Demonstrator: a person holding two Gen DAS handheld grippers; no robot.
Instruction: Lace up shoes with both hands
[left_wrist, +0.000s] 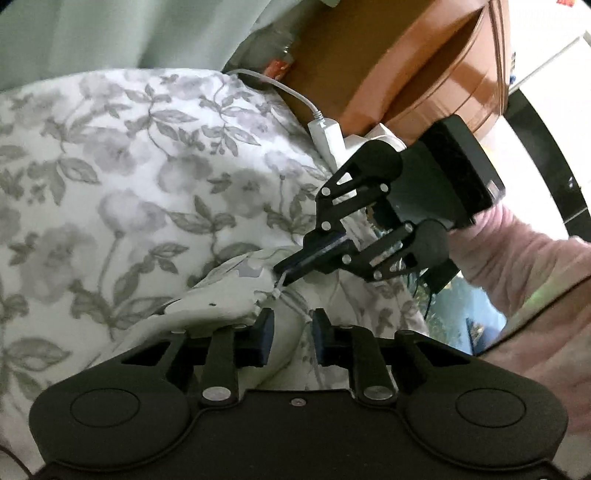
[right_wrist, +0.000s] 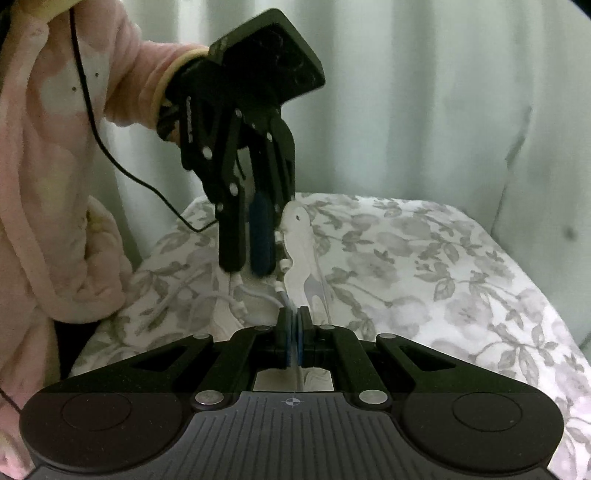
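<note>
A white shoe (left_wrist: 221, 299) lies on a floral bedsheet (left_wrist: 147, 177); it also shows in the right wrist view (right_wrist: 299, 236), partly hidden by the left gripper. My left gripper (left_wrist: 291, 328) is open, its pads on either side of a white lace (left_wrist: 306, 314) just over the shoe; in the right wrist view it (right_wrist: 247, 269) points down at the laces. My right gripper (right_wrist: 294, 339) is shut on the white lace (right_wrist: 286, 299). In the left wrist view it (left_wrist: 286, 275) pinches the lace end beside the shoe's eyelets.
A brown wooden cabinet (left_wrist: 406, 74) stands beyond the bed. A white charger and cable (left_wrist: 325, 136) lie at the bed's edge. A pale green curtain (right_wrist: 406, 110) hangs behind. The person's pink fleece sleeves (right_wrist: 55, 184) are at the sides.
</note>
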